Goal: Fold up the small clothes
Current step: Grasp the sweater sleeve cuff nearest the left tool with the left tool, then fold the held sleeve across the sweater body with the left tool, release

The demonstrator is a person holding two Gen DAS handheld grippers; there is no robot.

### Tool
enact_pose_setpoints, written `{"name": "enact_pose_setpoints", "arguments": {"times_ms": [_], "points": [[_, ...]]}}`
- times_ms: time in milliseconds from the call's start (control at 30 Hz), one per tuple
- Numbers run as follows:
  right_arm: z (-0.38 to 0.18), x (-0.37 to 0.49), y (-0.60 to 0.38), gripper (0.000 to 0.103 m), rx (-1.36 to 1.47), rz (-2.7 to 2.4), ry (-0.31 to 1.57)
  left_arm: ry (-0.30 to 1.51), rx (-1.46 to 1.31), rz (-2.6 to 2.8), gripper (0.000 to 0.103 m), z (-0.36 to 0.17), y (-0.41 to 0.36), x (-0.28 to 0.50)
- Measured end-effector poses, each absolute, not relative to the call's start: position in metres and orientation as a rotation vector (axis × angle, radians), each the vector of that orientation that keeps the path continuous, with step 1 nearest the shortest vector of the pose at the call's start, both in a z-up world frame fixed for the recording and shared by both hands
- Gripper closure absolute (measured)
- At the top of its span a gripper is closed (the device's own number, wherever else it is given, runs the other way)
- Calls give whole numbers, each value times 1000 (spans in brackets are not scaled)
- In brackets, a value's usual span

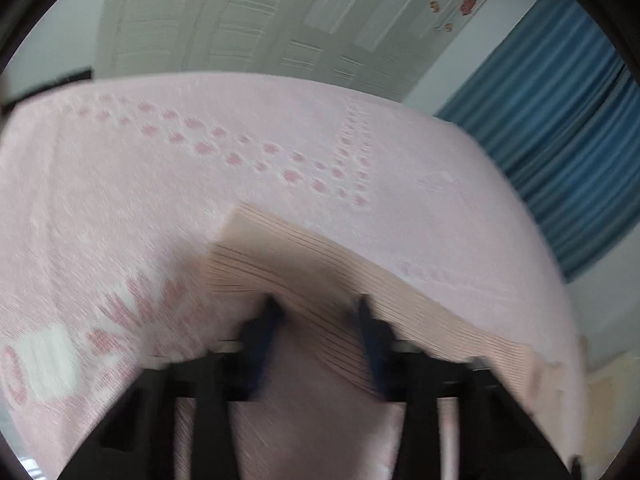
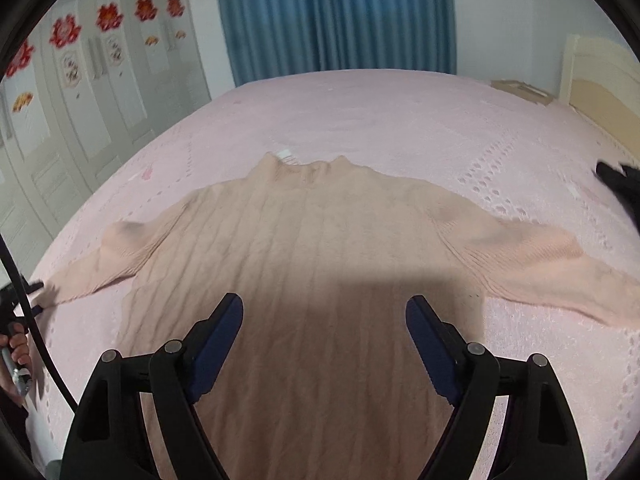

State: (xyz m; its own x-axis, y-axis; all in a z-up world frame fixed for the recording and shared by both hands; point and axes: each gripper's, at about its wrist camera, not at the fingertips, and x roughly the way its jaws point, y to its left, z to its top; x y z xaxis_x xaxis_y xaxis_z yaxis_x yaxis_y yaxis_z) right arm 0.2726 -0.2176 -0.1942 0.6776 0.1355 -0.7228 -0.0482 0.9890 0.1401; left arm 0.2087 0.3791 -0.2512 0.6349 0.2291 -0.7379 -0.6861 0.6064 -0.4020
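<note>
The right wrist view shows a peach ribbed sweater spread flat, front up, on a bed with a pink patterned bedspread, its collar pointing away from the camera and both sleeves stretched out to the sides. The right gripper hangs above the lower body of the sweater with its jaws standing wide apart and nothing between them; its shadow falls across the knit. At the far left edge of that view, a hand holds the left gripper down at the cuff of the sleeve on that side. The left wrist view, blurred by motion, shows the left gripper with its blue-padded fingers drawn fairly close together and the ribbed sleeve fabric lying across and between them; whether the pads actually press on the cloth cannot be told through the blur. Behind the bed stand white wardrobe doors with red flower stickers, a blue curtain, and a pale headboard at the right.
</note>
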Motion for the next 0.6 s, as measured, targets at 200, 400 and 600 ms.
{"name": "enact_pose_setpoints", "arguments": {"times_ms": [200, 400, 600], "points": [[-195, 266, -266, 20, 168, 39, 815, 692, -561, 629, 92, -215, 351, 233], [-180, 254, -313, 20, 218, 7, 754, 629, -397, 508, 93, -129, 253, 277], [-173, 246, -360, 20, 200, -66, 705, 563, -188, 330, 93, -83, 89, 330]]}}
